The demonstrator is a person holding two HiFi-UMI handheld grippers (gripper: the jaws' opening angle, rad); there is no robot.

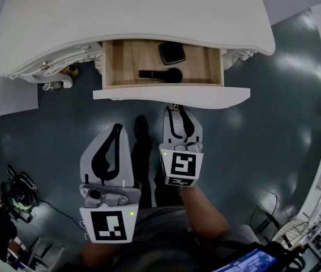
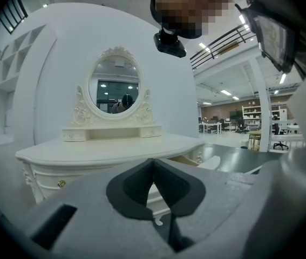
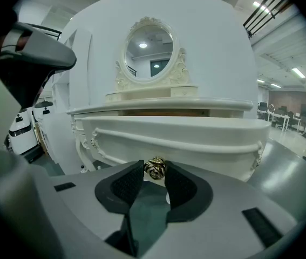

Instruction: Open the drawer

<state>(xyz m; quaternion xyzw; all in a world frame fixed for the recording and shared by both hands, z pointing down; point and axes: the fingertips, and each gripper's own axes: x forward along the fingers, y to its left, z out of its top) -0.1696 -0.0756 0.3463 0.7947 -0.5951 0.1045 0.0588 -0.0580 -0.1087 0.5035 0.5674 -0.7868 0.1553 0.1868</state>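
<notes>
Between the right claw's (image 3: 154, 175) pads sits the gold knob (image 3: 155, 169) of the drawer (image 1: 205, 96). Both pads press on its sides, so this claw is pinching the knob. Just beyond its tips runs the drawer's white front, and past that the drawer's wooden inside lies open to the head view. A black compact (image 1: 171, 52) and a black brush (image 1: 160, 74) lie in it, the brush nearer the claw.

To the left of that claw and further back from the drawer hangs the left claw (image 1: 116, 130). Its jaws are pressed together at the tips with nothing between them, and it touches nothing. Ahead of it and a little to its left stand the desk (image 2: 104, 152) and its oval mirror (image 2: 115, 88).

As for the task, the drawer stands well out from under the desk top, far enough to show most of its floor, so I judge the opening largely done, perhaps complete. The back of the drawer runs under the desk top, so I cannot tell how much travel remains. What seems left is, at most, a short further pull toward the person and then freeing the knob.
</notes>
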